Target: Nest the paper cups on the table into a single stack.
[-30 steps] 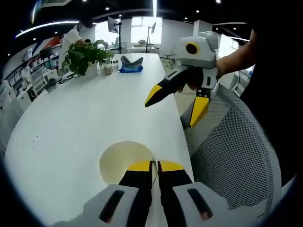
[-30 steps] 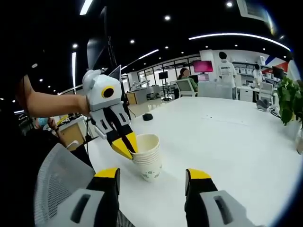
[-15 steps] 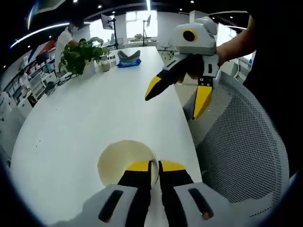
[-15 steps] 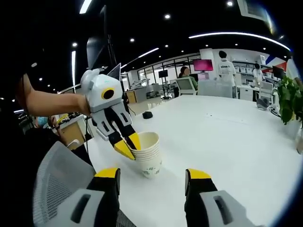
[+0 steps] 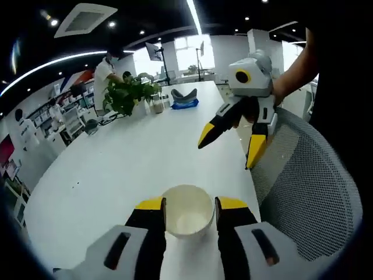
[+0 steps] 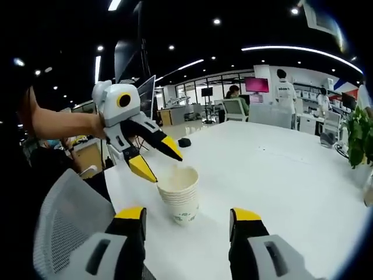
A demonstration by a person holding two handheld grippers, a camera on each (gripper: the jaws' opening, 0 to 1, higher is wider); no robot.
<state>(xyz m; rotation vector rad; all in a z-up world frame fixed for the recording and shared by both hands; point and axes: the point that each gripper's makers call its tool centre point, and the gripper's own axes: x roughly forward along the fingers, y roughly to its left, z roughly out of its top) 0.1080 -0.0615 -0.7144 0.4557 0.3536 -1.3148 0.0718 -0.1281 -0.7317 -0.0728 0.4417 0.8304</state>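
A: Cream paper cup stack (image 6: 179,201) upright on white table (image 6: 291,186), ahead of right gripper (image 6: 189,217), between the lines of its two yellow-tipped jaws but well forward of them, no contact.

B: Right gripper state?

A: Spread wide, nothing between the jaws. Confirmed from left gripper view: right gripper (image 5: 233,140) up and to the right, jaws splayed, held by a hand over the table (image 5: 116,169) edge.

B: Left gripper?

A: Left gripper (image 5: 189,204) jaws apart, one on each side of the cup stack (image 5: 187,212); stack rim sits between the yellow tips. Contact with the rim not resolvable from this view. From right gripper view, left gripper (image 6: 157,157) above the stack, jaws parted, lower tip just beside the near rim, upper tip over the mouth.

B: Stack condition?

A: Several nested rims visible down the side, top cup mouth open, slight lean not measurable.

B: Surroundings?

A: Grey mesh chair back (image 5: 303,186) right of left gripper, beside table edge. Potted plant (image 5: 131,96) far across the table. People in white shirts (image 6: 284,93) far beyond, at desks.
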